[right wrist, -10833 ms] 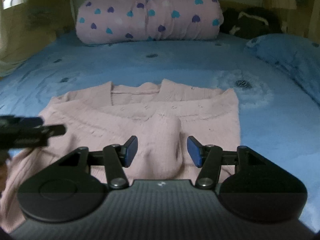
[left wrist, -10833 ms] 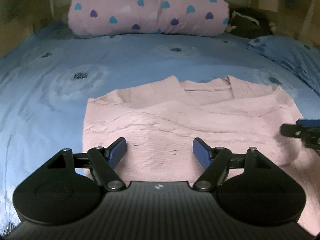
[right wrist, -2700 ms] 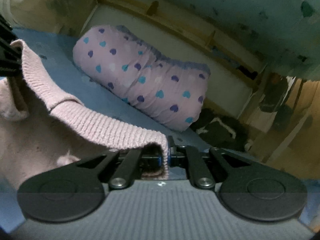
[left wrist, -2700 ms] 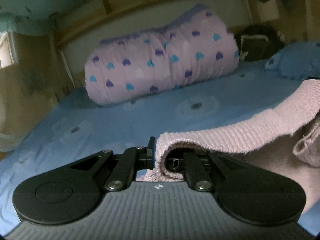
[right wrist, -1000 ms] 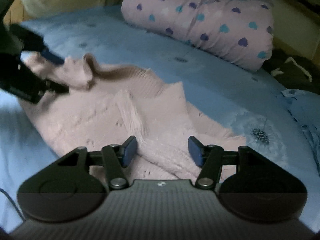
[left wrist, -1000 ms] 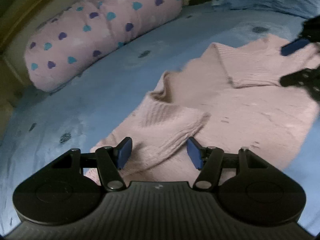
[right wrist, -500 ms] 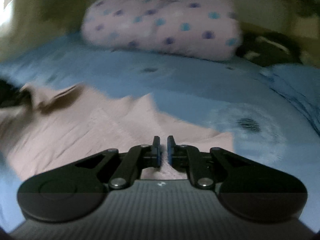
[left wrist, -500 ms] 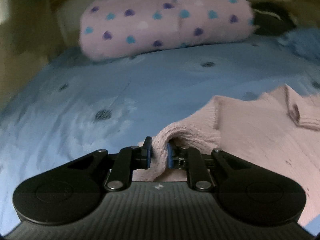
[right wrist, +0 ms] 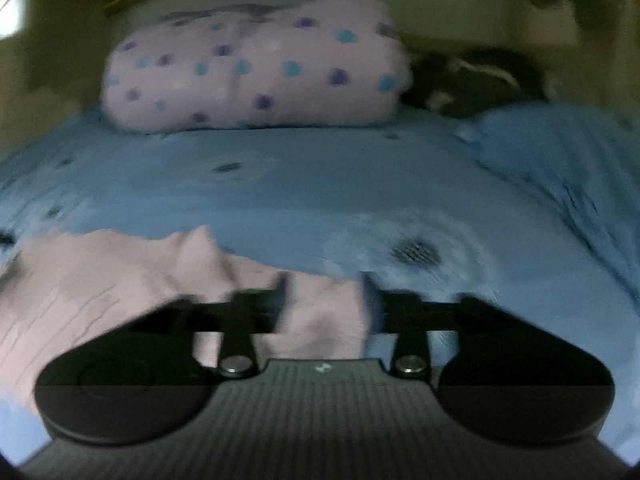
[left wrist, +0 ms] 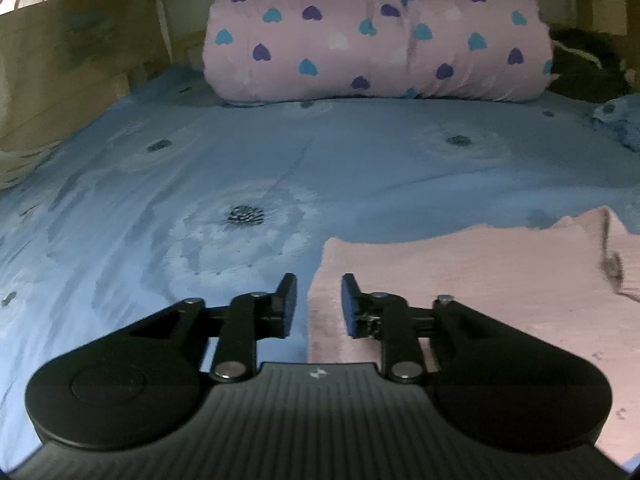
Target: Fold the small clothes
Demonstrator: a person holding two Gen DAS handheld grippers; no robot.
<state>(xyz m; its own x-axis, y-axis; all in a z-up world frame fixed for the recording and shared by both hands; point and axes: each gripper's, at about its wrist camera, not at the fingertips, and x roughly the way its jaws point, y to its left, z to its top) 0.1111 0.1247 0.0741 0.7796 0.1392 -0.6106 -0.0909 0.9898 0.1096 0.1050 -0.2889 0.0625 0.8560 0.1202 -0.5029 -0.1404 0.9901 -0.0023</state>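
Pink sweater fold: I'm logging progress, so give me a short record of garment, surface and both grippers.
garment: pink sweater, lying flat on the bed
surface: blue bedsheet
left gripper: jaws just opening, parted over the sweater's left edge, pinching nothing
right gripper: jaws just opening, over the sweater's right corner, blurred
background: heart-print quilt

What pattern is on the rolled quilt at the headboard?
Pink quilt with blue, purple and white hearts; clearest in the left wrist view.

Both grippers let go of the sweater
The left gripper and right gripper have just been opening; the pink knit sweater, lifted by its hem earlier, lies flat, folded shorter.
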